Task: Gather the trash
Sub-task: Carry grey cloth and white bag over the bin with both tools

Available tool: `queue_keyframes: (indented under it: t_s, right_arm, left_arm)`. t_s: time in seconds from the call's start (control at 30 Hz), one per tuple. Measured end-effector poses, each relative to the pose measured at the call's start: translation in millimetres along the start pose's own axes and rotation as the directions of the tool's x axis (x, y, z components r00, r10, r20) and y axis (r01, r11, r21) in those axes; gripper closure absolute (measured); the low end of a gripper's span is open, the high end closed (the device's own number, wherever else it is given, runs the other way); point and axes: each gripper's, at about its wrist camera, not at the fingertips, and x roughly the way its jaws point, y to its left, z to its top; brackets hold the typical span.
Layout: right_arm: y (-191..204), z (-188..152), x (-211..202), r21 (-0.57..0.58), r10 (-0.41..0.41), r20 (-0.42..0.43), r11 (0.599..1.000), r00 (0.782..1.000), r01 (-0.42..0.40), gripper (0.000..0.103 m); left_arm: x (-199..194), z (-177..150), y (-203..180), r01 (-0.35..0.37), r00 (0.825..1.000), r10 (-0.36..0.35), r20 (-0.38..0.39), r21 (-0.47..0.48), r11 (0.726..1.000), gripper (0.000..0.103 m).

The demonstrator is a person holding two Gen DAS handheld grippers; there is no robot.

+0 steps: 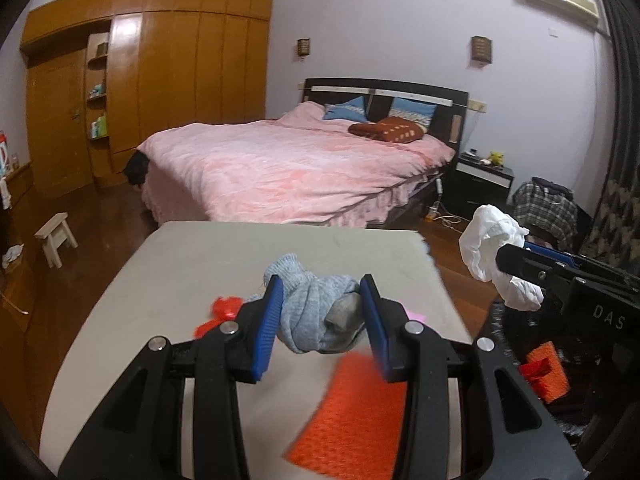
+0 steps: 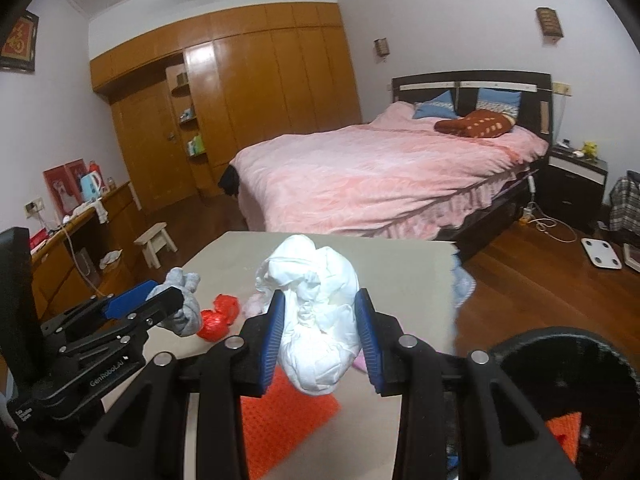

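Two claws grip loads: left claw point(image 1: 322, 312) a grey sock point(image 1: 316, 312), right claw point(image 2: 320, 332) white paper point(image 2: 316, 320); keep both squeezed until over the bin point(image 2: 560, 352).

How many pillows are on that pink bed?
3 that I can see, all at the headboard end of the bed: two blue pillows propped against the headboard, and one dark red pillow lying in front of them. The bedding may hide more.

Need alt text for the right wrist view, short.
The right gripper holds a crumpled white wad above a beige table. At left, the left gripper grips a grey sock; a red wrapper and an orange mat lie on the table, a pink bed behind.
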Motion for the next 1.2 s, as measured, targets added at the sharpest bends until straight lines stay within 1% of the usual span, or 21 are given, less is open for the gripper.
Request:
queue_keyframes:
  t_s: [0.27,0.47,0.6,0.8,0.97,1.2]
  right_arm:
    - [-41,-6,-39,0.041,-0.084,0.028,0.996,0.996,0.083,0.067]
    - [-66,-11,-66,0.054,-0.147,0.040,0.988,0.988,0.145,0.067]
    - [-84,-16,-81,0.069,-0.189,0.044,0.980,0.981,0.185,0.067]
    - [-111,-24,-104,0.098,-0.255,0.045,0.963,0.966,0.250,0.067]
    - [-131,-33,-119,0.123,-0.305,0.039,0.946,0.952,0.298,0.067]
    - [-158,-48,-137,0.158,-0.364,0.025,0.921,0.931,0.356,0.067]
  left_arm:
    - [2,5,-49,0.086,0.996,-0.087,0.010,0.053,0.995,0.065]
    - [2,3,-88,0.154,0.988,-0.155,0.013,0.083,0.985,0.065]
    - [4,-1,-118,0.209,0.977,-0.211,0.003,0.113,0.971,0.065]
    - [7,-7,-153,0.279,0.960,-0.280,-0.011,0.144,0.950,0.065]
    - [13,-8,-176,0.322,0.946,-0.322,-0.025,0.161,0.933,0.065]
    - [24,-16,-210,0.385,0.923,-0.382,-0.055,0.180,0.905,0.065]
